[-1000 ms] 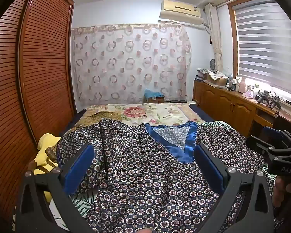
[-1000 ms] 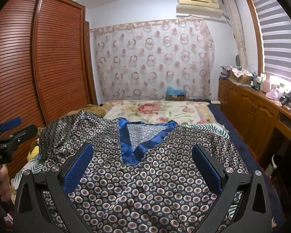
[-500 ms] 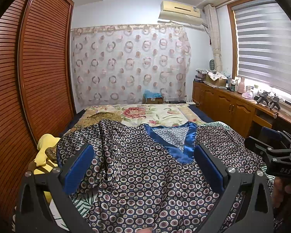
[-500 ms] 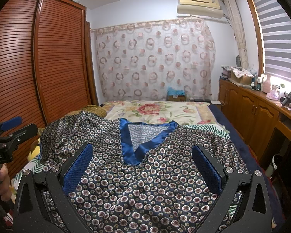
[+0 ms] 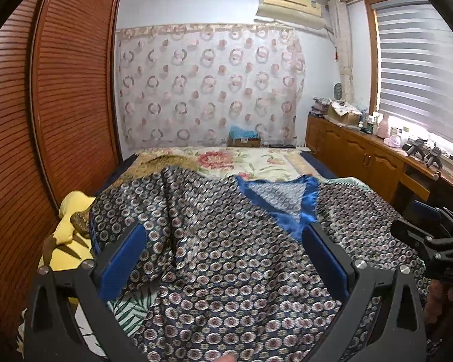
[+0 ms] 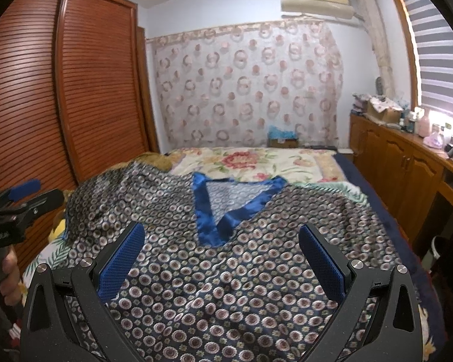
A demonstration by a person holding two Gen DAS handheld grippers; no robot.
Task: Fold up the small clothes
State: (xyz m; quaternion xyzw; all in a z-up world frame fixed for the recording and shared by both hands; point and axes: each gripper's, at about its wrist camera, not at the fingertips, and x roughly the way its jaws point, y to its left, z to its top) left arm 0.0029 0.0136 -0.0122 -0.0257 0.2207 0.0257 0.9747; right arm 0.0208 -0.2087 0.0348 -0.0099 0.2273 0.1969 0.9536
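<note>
On the bed (image 6: 326, 163), across its near half: one patterned satin top (image 6: 226, 271), navy ground with small ringed medallions, laid face up and spread out, its blue V-neck trim (image 6: 205, 211) pointing toward the cameras. Fabric rumpled at the shoulder nearest the wardrobe; a long crease ran down that side in the left wrist view. Beneath it, a leaf-print sheet (image 5: 133, 310); beyond it, a floral bedspread (image 5: 226, 161).

Left gripper (image 5: 223, 259): fingers spread wide, blue pads (image 5: 122, 262) facing each other, nothing between them, held above the top's near hem. Right gripper (image 6: 223, 259): likewise wide apart and empty, hovering above the chest of the garment just below the neckline. Each tool appeared at the edge of the other's view, gripped by a hand (image 6: 9, 274).

Beside the bed, on the wardrobe side: a yellow soft item (image 5: 71, 229), partly hidden. Louvred wooden wardrobe doors (image 5: 72, 90) along that wall. Circle-print curtain (image 5: 208, 84) at the far end; air conditioner (image 5: 290, 3) above it. Wooden cabinets (image 6: 407, 178) under the blinds (image 5: 419, 60), cluttered top
</note>
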